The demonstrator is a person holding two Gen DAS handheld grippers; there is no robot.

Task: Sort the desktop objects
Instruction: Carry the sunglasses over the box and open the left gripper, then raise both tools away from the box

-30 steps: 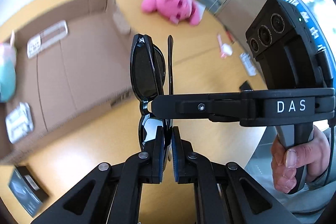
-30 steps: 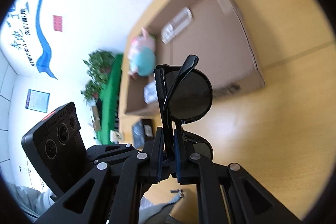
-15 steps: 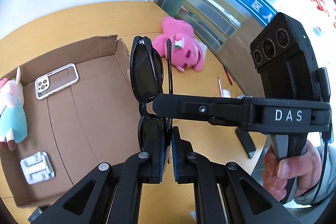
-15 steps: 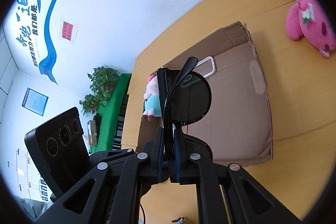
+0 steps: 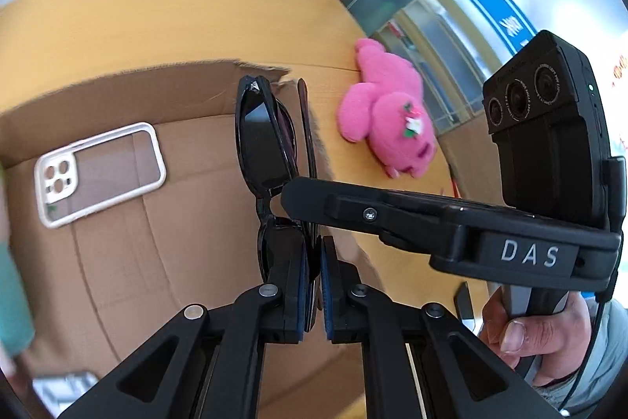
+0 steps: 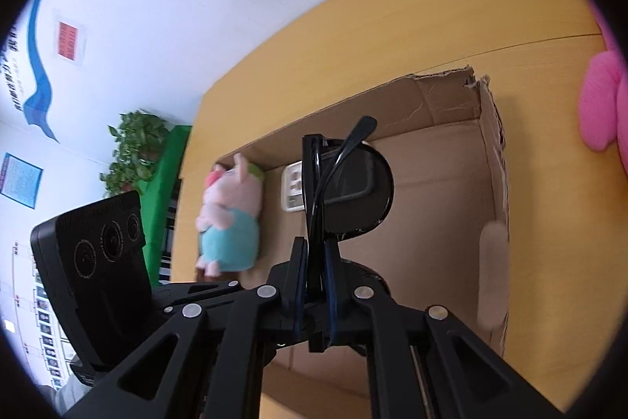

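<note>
Below, yellow desk (image 6: 392, 26), cardboard box (image 5: 188, 207), white wall; both tongs clamp folded sunglasses (image 5: 267, 144)

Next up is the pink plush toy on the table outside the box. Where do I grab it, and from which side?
Take the pink plush toy across its round body, coming down from above. It lies flat on the table beside the cardboard box, apart from its wall, so there is room around it. The limbs are thin and floppy; the middle is the fullest part and should compress under the fingers.
</note>
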